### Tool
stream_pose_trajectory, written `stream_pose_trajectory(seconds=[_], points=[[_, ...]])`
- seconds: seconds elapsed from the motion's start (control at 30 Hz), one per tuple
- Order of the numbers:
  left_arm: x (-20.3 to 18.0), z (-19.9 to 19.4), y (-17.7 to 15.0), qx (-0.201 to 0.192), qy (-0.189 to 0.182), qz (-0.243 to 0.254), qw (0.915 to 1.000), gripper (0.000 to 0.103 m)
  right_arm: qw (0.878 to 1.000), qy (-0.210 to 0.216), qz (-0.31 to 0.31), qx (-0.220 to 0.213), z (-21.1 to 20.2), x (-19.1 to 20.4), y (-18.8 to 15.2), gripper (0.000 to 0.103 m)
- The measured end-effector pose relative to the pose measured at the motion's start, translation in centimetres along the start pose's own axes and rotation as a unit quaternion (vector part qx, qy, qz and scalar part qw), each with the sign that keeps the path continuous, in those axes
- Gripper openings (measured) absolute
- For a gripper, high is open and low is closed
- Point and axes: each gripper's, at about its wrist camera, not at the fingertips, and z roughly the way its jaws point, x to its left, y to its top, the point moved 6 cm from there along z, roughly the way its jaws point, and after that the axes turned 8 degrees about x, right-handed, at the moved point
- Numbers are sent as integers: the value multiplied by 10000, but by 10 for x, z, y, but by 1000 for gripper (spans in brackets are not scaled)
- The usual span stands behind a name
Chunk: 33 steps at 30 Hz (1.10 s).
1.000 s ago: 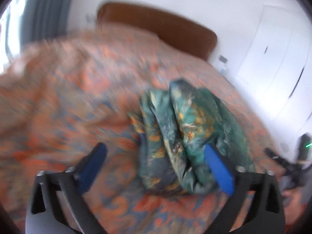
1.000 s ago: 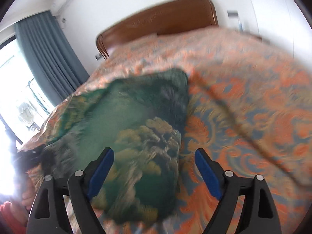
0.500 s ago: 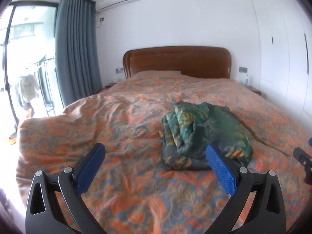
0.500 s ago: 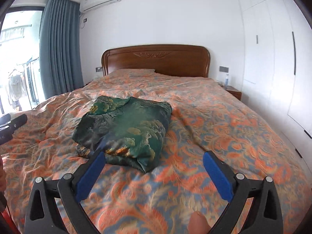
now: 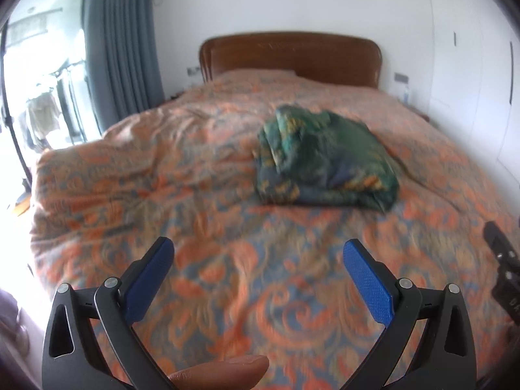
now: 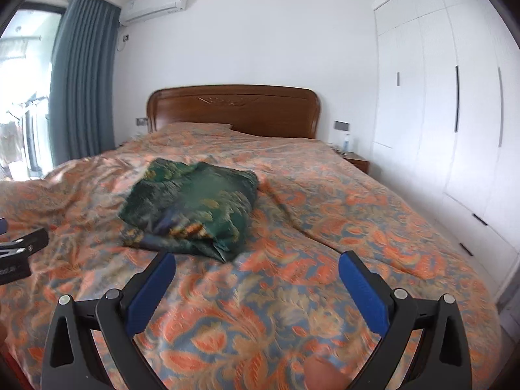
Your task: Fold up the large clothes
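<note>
A green patterned garment (image 5: 325,159) lies folded in a compact bundle on the middle of the bed; it also shows in the right wrist view (image 6: 191,208). My left gripper (image 5: 258,250) is open and empty, held back from the bundle above the bed's near part. My right gripper (image 6: 256,263) is open and empty, also short of the bundle. The right gripper's body (image 5: 502,276) shows at the right edge of the left wrist view. The left gripper's body (image 6: 19,250) shows at the left edge of the right wrist view.
The bed has an orange and blue floral cover (image 6: 325,227) and a brown wooden headboard (image 6: 234,110). White wardrobe doors (image 6: 455,113) line the right wall. A grey-blue curtain (image 6: 84,81) and a bright window are at the left. A small nightstand (image 6: 356,161) stands by the headboard.
Both grippers have drawn back from the folded garment, which now lies farther away. Both stay open and empty. The garment has not moved on the bed.
</note>
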Motion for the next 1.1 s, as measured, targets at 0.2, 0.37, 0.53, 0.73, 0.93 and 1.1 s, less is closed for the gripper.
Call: stream_pose_trajectory(seconds=[0.2,0.37,0.53,0.73,0.93,1.1], points=[[-10,-17,-17,261,-387,313,9984,103,9983,305,-93,498,-13,12,-24,102],[-9,-29,-16,405,-466,352,9975,103,9959,50,-414,799,-26,19,-20,102],[-5,-33,-16,432,-561,195,9973,103,9955,90,-410,855,-43,23,-17,102],[-4,-34,-16,406,-547,228,9974,103,9954,-7,-495,822,-49,25,-17,102],[-4,-31,-16,372,-572,262,9973,103,9945,-86,-508,909,-45,24,-23,102],[-4,-30,-18,387,-613,202,9972,103,9943,-191,-528,910,-45,24,-25,102]])
